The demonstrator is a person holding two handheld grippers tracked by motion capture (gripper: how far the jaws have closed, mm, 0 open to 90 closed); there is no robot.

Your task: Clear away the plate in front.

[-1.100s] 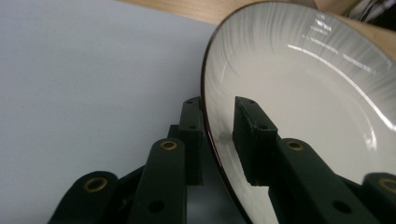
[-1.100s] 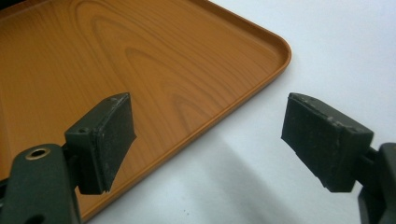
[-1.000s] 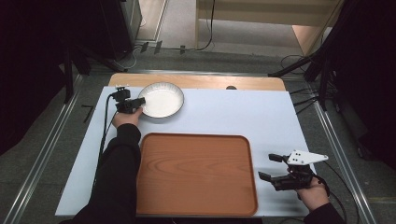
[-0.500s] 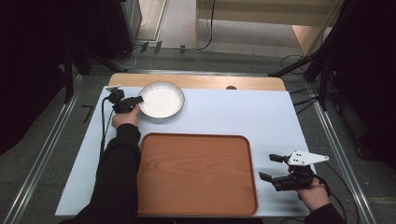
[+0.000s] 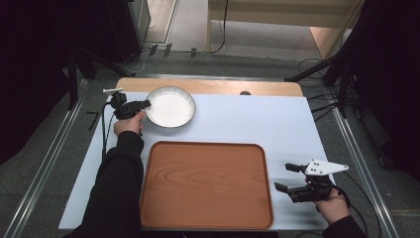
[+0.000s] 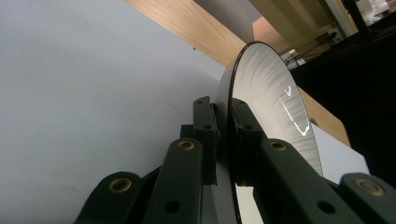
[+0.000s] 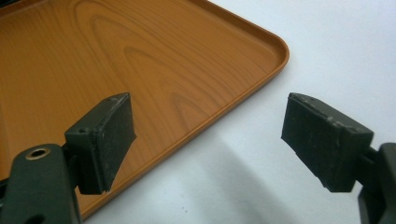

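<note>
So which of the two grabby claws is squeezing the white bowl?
The left gripper, at the far left of the table. Its jaws are pinched on the white bowl's rim, while the right gripper sits wide open with nothing in it beside the wooden tray.

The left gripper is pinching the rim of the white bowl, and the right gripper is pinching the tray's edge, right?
Not quite. The left gripper does pinch the rim of the white bowl. But the right gripper pinches nothing: the right gripper view shows its jaws wide apart, hovering at the corner of the tray without touching it.
</note>
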